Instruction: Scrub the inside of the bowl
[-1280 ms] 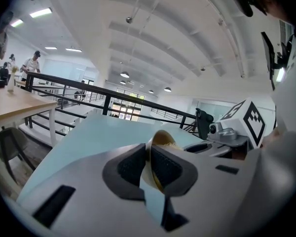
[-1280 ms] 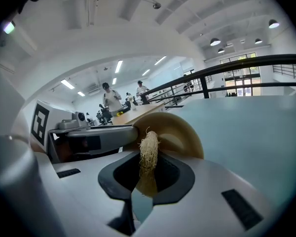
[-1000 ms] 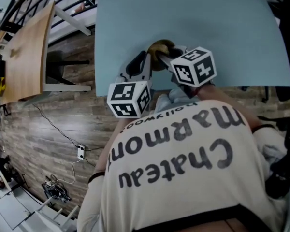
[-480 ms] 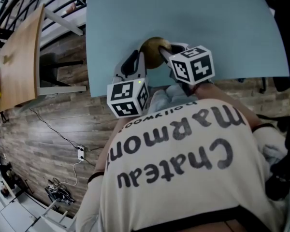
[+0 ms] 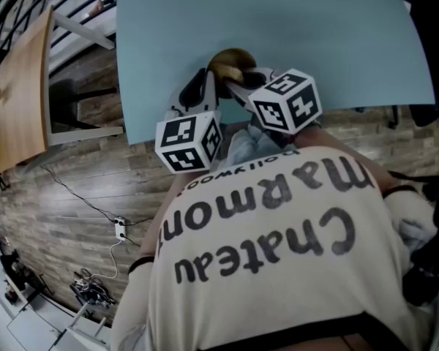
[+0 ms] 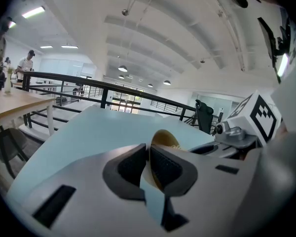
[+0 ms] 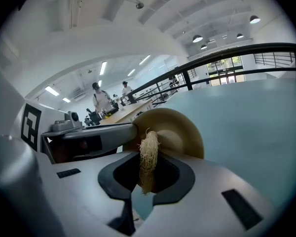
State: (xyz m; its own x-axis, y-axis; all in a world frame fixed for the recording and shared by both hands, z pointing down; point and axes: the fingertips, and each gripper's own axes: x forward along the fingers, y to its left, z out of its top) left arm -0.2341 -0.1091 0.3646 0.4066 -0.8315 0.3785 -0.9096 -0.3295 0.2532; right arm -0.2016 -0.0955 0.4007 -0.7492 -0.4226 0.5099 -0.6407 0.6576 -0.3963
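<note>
In front of us, our left tongs [image 6: 148, 156], just closing tighter, pinch the rim of the tipped round tan wooden bowl [image 6: 165, 138]. Our right tongs [image 7: 149, 168] squeeze a straw-coloured stringy scrubber [image 7: 149, 149] right by it, over the pale blue table [image 5: 314, 35].

Tan bowl [image 7: 180, 130], straw-coloured scrubber [image 7: 148, 154], pale blue table [image 5: 293, 35] (black-and-white square markers on the cubes [image 5: 190, 141])

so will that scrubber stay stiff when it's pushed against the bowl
Probably not: the scrubber looks like a loose fibrous wad, squashed thin in the right claw, so it should flex and spread. Likely light. Its rough strands should drag rather than slip on the bowl.
</note>
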